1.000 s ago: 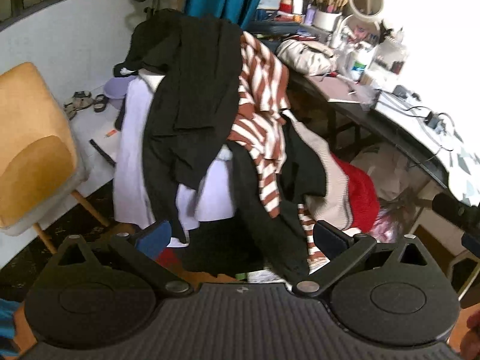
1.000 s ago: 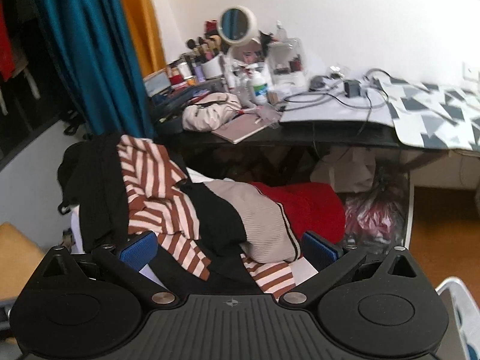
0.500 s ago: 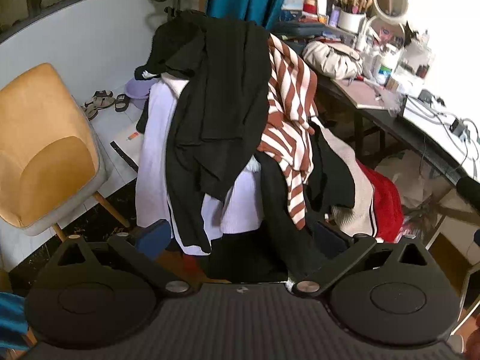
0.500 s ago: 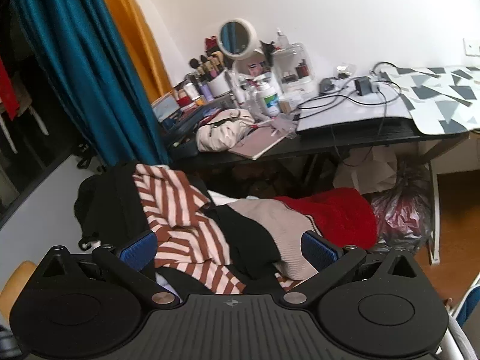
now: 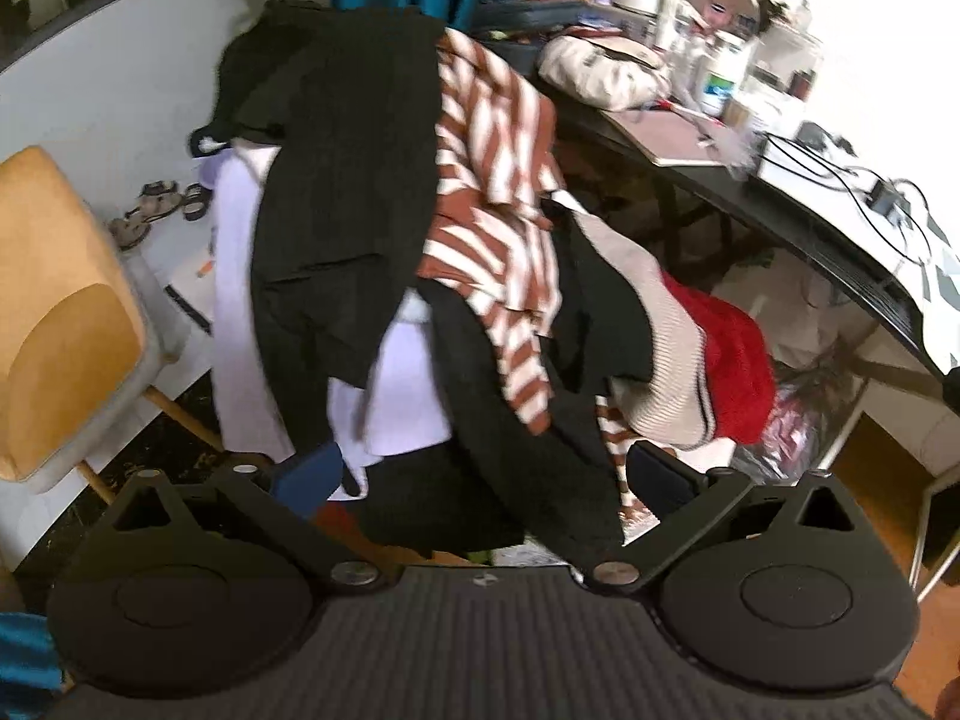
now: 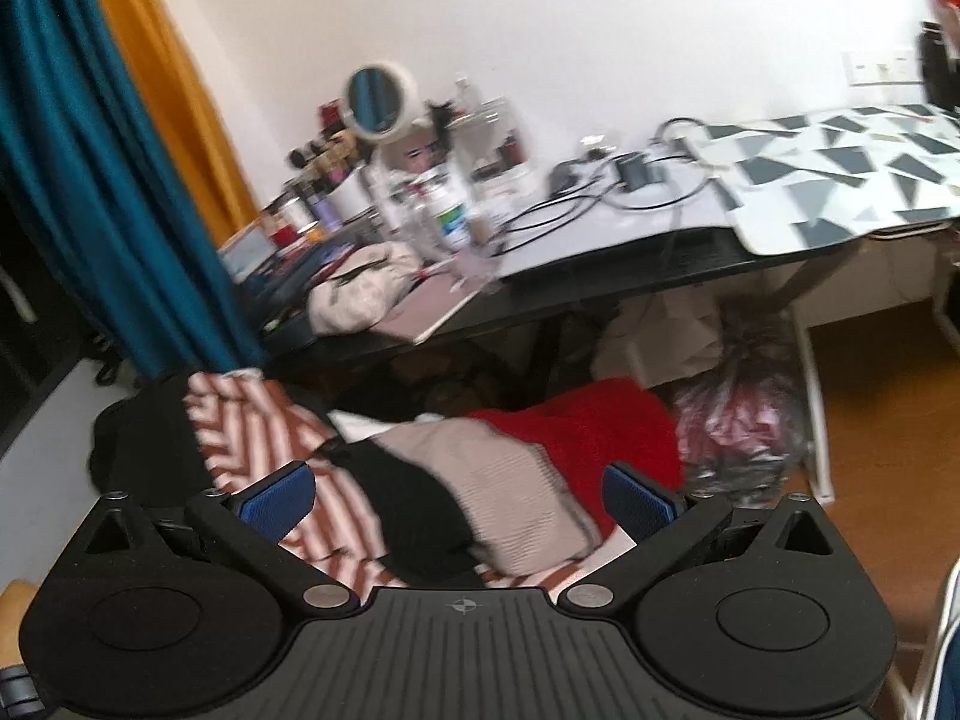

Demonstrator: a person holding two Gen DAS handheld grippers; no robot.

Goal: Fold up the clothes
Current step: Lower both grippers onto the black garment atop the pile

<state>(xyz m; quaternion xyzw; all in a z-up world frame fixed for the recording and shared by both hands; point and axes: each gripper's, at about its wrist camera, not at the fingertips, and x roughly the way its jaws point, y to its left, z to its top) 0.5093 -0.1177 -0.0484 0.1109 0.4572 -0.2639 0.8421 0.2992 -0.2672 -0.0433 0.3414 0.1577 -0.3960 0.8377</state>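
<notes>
A heap of clothes is draped over a chair. In the left wrist view a black garment (image 5: 342,192) hangs on top, beside a rust-and-white striped top (image 5: 492,204), a white piece (image 5: 240,276), a beige knit (image 5: 660,336) and a red knit (image 5: 732,360). My left gripper (image 5: 480,477) is open, close against the lower edge of the heap with nothing between its fingers. In the right wrist view the striped top (image 6: 252,426), beige knit (image 6: 498,480) and red knit (image 6: 600,426) lie below my right gripper (image 6: 459,501), which is open and holds nothing.
A yellow chair (image 5: 54,312) stands at the left. A black desk (image 6: 600,276) crowded with cosmetics, a round mirror (image 6: 375,99), cables and a patterned mat (image 6: 840,174) runs behind the heap. Teal curtain (image 6: 78,180) at left. Sandals (image 5: 150,204) lie on the floor.
Both views shifted and blurred. The left gripper drew nearer to the heap and swung right. The right gripper rose and tilted up, showing more wall and desk. Both stayed open.
</notes>
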